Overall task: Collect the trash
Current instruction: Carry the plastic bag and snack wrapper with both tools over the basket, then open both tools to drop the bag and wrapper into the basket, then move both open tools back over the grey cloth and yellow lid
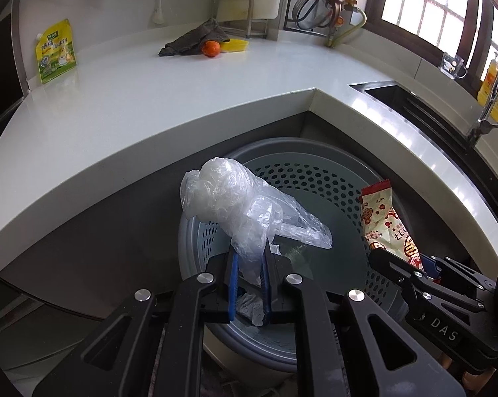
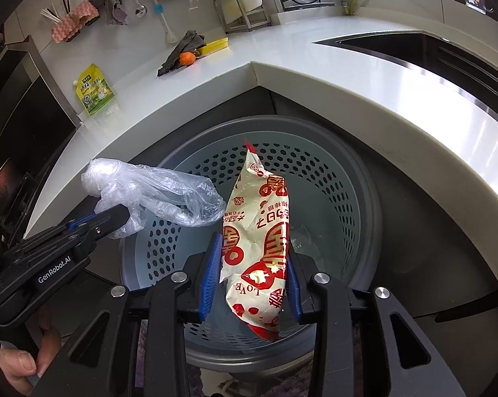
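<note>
My left gripper (image 1: pixel 250 248) is shut on a crumpled clear plastic bag (image 1: pixel 235 198), which sticks up over the near left rim of a grey perforated trash bin (image 1: pixel 331 178). In the right wrist view the same clear bag (image 2: pixel 156 192) hangs from the left gripper (image 2: pixel 116 213) at the left. My right gripper (image 2: pixel 254 248) is shut on a red and white snack wrapper (image 2: pixel 259 231), held upright above the open trash bin (image 2: pixel 321 178). The snack wrapper (image 1: pixel 381 218) and right gripper (image 1: pixel 401 261) also show at the right of the left wrist view.
The bin stands on the floor in the inner corner of a white L-shaped counter (image 1: pixel 149 106). On the counter lie a green and yellow pouch (image 1: pixel 54 53), a grey cloth (image 1: pixel 196 39) and an orange (image 1: pixel 211 48). A sink (image 1: pixel 414 99) lies at the right. A hand (image 2: pixel 20 357) grips the left tool.
</note>
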`<state>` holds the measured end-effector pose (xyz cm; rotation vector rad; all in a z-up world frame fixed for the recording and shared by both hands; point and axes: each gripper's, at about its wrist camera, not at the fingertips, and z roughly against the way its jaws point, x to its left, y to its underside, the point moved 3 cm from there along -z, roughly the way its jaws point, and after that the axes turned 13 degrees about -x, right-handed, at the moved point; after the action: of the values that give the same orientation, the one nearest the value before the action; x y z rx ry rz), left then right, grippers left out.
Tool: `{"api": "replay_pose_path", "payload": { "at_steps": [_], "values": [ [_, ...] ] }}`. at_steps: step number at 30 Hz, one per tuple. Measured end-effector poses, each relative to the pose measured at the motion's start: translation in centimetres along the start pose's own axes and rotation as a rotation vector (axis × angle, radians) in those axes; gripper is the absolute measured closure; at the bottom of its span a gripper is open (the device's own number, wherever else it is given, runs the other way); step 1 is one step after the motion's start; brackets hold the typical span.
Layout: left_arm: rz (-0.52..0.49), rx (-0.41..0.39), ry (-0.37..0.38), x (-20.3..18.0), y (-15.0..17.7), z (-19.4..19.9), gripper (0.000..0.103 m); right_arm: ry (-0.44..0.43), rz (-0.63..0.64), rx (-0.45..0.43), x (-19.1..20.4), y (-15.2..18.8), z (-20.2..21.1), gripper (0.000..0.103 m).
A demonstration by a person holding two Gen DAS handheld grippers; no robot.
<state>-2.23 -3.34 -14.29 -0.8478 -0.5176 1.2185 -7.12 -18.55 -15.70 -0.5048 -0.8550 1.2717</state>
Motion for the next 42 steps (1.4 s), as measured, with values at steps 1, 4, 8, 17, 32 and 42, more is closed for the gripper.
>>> {"api": "replay_pose_path", "payload": {
  "at_steps": [1, 4, 8, 17, 32, 42],
  "values": [
    [0.0, 0.002, -0.001, 0.0, 0.0, -0.1, 0.091, 0.001, 0.001, 0.002, 0.0, 0.0, -0.1, 0.069],
    [0.006, 0.012, 0.002, 0.1, 0.2, -0.3, 0.091, -0.001, -0.003, 0.003, -0.1, 0.0, -0.2, 0.069],
    [0.012, 0.021, 0.002, 0.2, 0.2, -0.5, 0.089, -0.008, -0.001, -0.005, 0.0, -0.1, -0.2, 0.069],
    [0.036, 0.022, -0.007, 0.9, 0.3, -0.4, 0.059, -0.007, -0.02, -0.035, -0.2, -0.5, 0.5, 0.044],
    [0.038, 0.004, -0.031, 1.2, 0.1, 0.0, 0.035, -0.013, -0.049, -0.042, -0.8, -0.5, 0.9, 0.041],
    [0.031, 0.003, -0.046, 1.6, 0.2, 0.2, 0.027, -0.013, -0.068, -0.048, -1.2, -0.5, 1.0, 0.036]
  ]
}}
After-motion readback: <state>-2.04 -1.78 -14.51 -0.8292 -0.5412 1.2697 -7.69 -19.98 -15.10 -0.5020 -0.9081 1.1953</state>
